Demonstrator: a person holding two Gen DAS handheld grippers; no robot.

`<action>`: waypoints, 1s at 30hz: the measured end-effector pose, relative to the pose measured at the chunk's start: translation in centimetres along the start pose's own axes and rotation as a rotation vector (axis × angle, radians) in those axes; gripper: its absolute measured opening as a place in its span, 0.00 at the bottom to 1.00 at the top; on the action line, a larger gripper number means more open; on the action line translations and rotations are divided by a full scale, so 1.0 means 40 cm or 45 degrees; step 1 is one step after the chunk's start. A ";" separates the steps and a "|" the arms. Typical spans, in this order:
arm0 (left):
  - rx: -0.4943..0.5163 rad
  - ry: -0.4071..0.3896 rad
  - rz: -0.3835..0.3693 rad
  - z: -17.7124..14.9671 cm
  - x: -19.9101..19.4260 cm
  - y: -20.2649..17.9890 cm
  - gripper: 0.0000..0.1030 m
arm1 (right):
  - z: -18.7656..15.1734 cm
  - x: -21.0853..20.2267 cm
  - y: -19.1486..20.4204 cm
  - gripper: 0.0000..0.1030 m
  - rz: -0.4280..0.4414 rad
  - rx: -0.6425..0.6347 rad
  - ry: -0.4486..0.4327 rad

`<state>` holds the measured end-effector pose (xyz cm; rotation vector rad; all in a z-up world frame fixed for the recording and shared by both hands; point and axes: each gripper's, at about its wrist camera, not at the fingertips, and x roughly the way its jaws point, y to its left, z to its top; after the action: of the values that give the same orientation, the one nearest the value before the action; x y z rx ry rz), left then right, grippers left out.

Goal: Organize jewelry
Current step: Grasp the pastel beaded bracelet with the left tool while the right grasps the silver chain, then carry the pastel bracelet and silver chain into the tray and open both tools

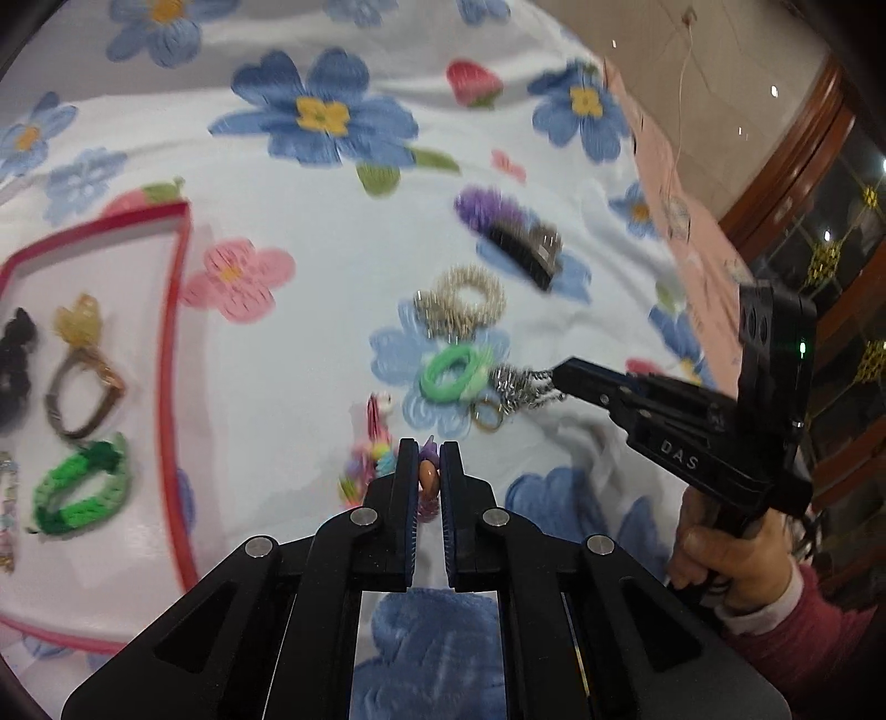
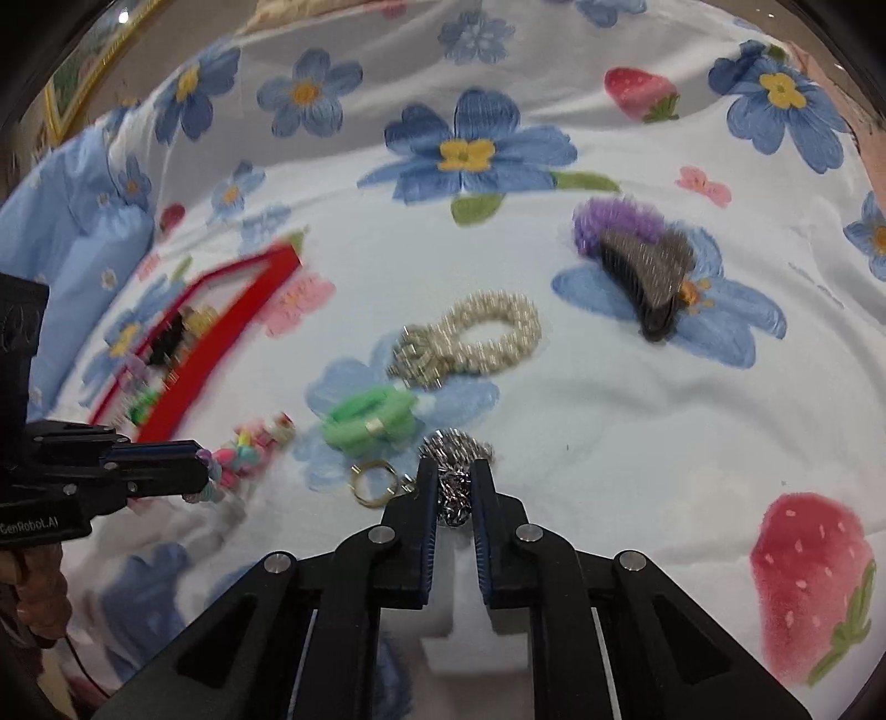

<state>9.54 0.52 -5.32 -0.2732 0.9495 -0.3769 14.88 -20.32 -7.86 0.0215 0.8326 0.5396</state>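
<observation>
room: a pale wall (image 1: pixel 653 33) and dark wood-framed glass panels (image 1: pixel 830 232) with gold ornaments show at the right edge of the left wrist view.
surface: a bed covered by a white sheet (image 2: pixel 581 421) printed with blue flowers, pink flowers and red strawberries; a pink cloth (image 1: pixel 681 221) lies along its far right side.
red tray (image 1: pixel 176 343): open, white inside, on the sheet to the left; it holds a green braided band (image 1: pixel 77 490), a brown hair tie (image 1: pixel 83 399) with a gold bow and a black scrunchie (image 1: pixel 14 354).
dark hair clip (image 2: pixel 648 277): on a blue flower, touching a purple fuzzy tie (image 2: pixel 614 219).
pearl scrunchie (image 2: pixel 482 332): mid-sheet, just beyond the light green hair tie (image 2: pixel 371 423).
silver chain (image 2: pixel 457 471): bunched beside the green tie, a gold ring (image 2: pixel 374 483) just left of it.
right gripper (image 2: pixel 454 490): jaws closed around the silver chain.
colourful bead bracelet (image 2: pixel 243 459): on the sheet between tray and green tie.
left gripper (image 1: pixel 429 476): jaws pinching the bead bracelet, an orange bead between them.
</observation>
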 end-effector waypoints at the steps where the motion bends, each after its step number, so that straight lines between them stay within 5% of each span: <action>1: -0.010 -0.021 -0.003 0.005 -0.017 0.003 0.06 | 0.007 -0.016 0.005 0.09 0.010 0.003 -0.022; 10: -0.065 -0.167 0.008 0.020 -0.144 0.039 0.06 | 0.059 -0.098 0.059 0.09 0.084 -0.003 -0.126; 30: -0.273 -0.318 0.113 -0.061 -0.319 0.219 0.06 | 0.104 -0.093 0.267 0.09 0.275 -0.129 -0.129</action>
<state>2.53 13.74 -0.70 -0.4607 0.7532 -0.1540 11.01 -12.01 -0.05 0.0460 0.7071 0.7778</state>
